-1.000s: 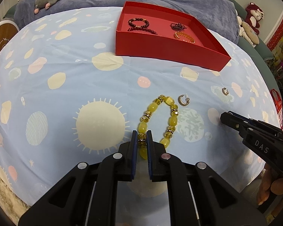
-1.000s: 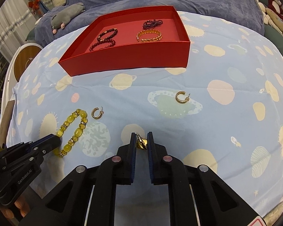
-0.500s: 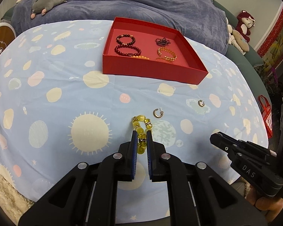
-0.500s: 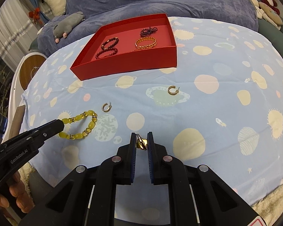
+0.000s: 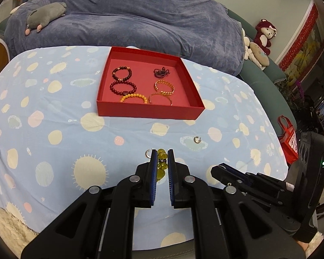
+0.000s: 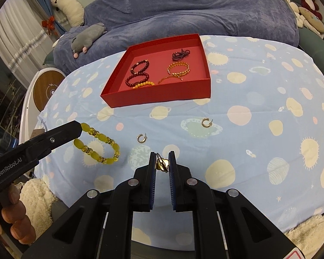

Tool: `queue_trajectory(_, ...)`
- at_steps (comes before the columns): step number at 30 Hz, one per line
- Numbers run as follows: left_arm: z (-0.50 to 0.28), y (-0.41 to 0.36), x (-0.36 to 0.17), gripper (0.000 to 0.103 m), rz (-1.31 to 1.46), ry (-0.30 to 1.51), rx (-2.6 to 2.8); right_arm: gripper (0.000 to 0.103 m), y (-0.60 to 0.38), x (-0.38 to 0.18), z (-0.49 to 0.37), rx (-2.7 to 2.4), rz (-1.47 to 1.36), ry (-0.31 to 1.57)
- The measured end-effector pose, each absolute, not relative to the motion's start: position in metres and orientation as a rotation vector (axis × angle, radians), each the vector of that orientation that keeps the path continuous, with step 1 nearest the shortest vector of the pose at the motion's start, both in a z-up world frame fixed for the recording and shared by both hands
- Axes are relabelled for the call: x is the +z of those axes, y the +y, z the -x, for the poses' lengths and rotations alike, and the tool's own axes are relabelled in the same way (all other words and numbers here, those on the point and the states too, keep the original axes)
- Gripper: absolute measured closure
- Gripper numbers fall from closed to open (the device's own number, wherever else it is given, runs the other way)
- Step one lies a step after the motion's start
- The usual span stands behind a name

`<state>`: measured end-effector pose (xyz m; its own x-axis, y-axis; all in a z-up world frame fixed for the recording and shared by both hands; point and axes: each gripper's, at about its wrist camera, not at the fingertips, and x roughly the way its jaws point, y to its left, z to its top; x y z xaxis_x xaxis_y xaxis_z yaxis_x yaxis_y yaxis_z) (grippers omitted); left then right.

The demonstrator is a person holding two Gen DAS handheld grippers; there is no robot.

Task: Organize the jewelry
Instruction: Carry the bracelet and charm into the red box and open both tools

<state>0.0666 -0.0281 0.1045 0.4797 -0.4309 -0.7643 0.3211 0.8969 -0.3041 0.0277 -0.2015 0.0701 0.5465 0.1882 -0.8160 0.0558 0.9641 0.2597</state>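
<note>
Left gripper (image 6: 81, 129) is clamped on the yellow bead bracelet (image 6: 101, 145), dangling clear of the table (image 6: 259, 108); right gripper (image 6: 162, 164) pinches a small gold piece (image 6: 162, 165) (can't tell what). Two hoop earrings (image 6: 142, 138) lie near the red box (image 6: 157, 96).

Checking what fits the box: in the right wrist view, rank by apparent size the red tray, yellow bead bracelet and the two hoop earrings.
1. Red tray
2. Yellow bead bracelet
3. The two small hoop earrings look alike; unranked.

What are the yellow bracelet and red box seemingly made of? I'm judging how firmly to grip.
Yellow bracelet: glossy translucent beads, likely glass or resin, with glittery metallic-looking spacers. Red box: matte with crisp thin walls, probably cardboard.
</note>
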Motion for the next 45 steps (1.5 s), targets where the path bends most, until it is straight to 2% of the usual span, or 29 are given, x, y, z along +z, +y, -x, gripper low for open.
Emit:
queue_trajectory(14,-0.137,-0.058,0.166,0.094,0.116,0.819,-0.527,0.092,-0.210,0.123,-0.107,0.111,-0.224,0.867)
queue_trajectory(20,-0.186,-0.072,0.175,0.094,0.107,0.787,-0.532,0.092,-0.214,0.124,-0.158,0.103,-0.187,0.857)
queue_trajectory(31,-0.270,-0.085,0.131,0.094,0.118,0.850,-0.503,0.092,-0.218,0.081,-0.239,0.090,-0.151,0.921)
queue_trajectory(45,-0.319,-0.089,0.067,0.094,0.103,0.959,-0.428,0.092,-0.224,0.032,-0.291,0.057,-0.166,1.000)
